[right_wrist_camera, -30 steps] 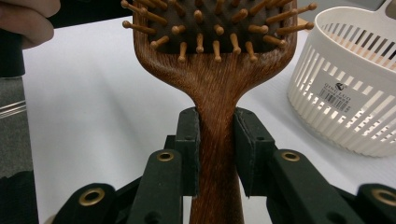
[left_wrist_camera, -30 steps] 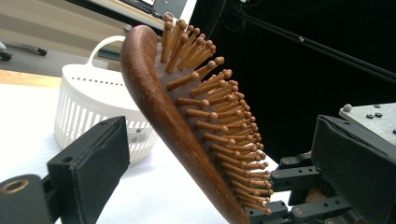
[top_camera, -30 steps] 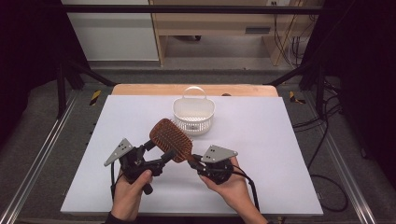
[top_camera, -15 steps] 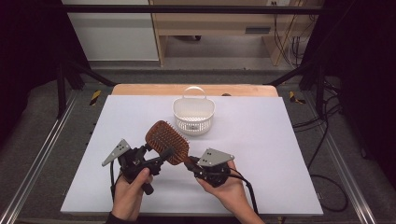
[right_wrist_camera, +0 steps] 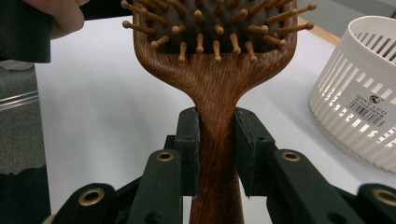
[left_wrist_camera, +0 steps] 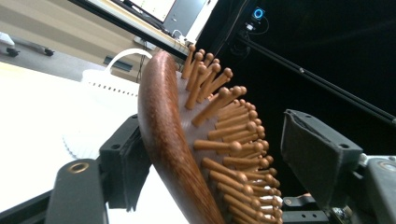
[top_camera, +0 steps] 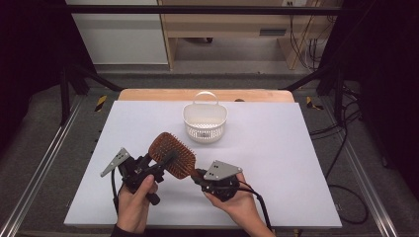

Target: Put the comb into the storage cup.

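Sticking up near the white basket, the brown wooden hairbrush with peg bristles is clamped at its handle by the right gripper; the left gripper has just been closing around its head, one jaw not yet touching.

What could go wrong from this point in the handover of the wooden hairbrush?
1. The left gripper has just been closing around the hairbrush head, but one pad still stands clear of the pegs; closing on those rounded tips may give a slippery grip.
2. If the right gripper, shut on the handle, lets go early, the brush could drop onto the table.
3. Both gripping at once may twist the brush.
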### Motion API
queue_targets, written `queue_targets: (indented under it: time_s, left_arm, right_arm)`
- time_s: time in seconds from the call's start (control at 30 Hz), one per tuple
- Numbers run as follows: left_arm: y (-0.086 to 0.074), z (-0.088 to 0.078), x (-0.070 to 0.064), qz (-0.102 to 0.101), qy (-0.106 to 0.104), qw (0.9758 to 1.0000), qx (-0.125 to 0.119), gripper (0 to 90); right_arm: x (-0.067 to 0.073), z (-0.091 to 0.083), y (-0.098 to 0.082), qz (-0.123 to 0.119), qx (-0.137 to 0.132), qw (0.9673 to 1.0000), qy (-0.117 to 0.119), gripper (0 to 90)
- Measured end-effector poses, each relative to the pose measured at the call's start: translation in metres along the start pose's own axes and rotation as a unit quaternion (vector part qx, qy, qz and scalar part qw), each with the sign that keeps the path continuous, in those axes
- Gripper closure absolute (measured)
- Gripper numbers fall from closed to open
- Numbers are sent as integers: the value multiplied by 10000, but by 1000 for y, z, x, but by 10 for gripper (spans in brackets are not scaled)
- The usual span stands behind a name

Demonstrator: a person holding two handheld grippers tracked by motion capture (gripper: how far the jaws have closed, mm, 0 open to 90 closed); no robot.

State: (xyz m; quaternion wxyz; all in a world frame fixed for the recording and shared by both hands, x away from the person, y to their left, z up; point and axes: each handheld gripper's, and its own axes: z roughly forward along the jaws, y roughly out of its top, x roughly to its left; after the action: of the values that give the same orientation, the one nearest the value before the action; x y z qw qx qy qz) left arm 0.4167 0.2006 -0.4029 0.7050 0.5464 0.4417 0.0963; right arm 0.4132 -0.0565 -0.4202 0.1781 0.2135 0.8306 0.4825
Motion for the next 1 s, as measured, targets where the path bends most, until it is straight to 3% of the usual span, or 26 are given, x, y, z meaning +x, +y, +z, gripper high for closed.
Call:
queue_targets:
  time_s: [0.37,0.5,0.63,1.0]
  left_arm:
    - [0,-2,1,-38,122,9999,17,357]
    - [0,-5,2,-190,23,9998,-60,430]
    - [1,-8,-1,-218,29,9997,-82,471]
    - [2,-9,-10,-154,-38,9998,-92,503]
  right_arm:
    - [7,3,1,1,-7,10000,-2,726]
    - [10,5,0,-42,30,10000,-12,725]
    - [13,8,0,-64,49,10000,-10,725]
    - [12,11,-2,18,40,9999,117,722]
